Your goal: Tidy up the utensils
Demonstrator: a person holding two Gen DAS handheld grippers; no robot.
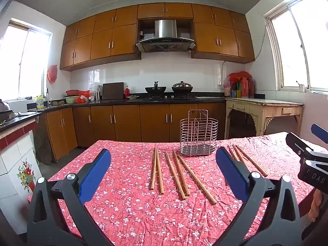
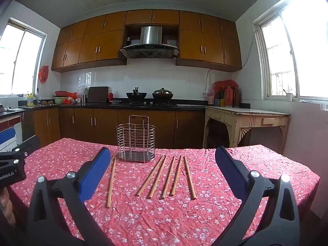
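Both blue-padded tools spread wide, nothing pinched. Left tool hovers above the near edge of the red floral-cloth worktop; five brown wooden chopsticks lie flat just ahead between its pads. Right tool likewise faces five more. Empty copper wire utensil basket stands upright beyond the chopsticks, well apart from both tools.

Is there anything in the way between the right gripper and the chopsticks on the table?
Nothing visible is. The right gripper is open above the flowered tablecloth, and the chopsticks lie flat right ahead of it, with only bare cloth between. The wire utensil holder stands upright behind them, also unblocked.
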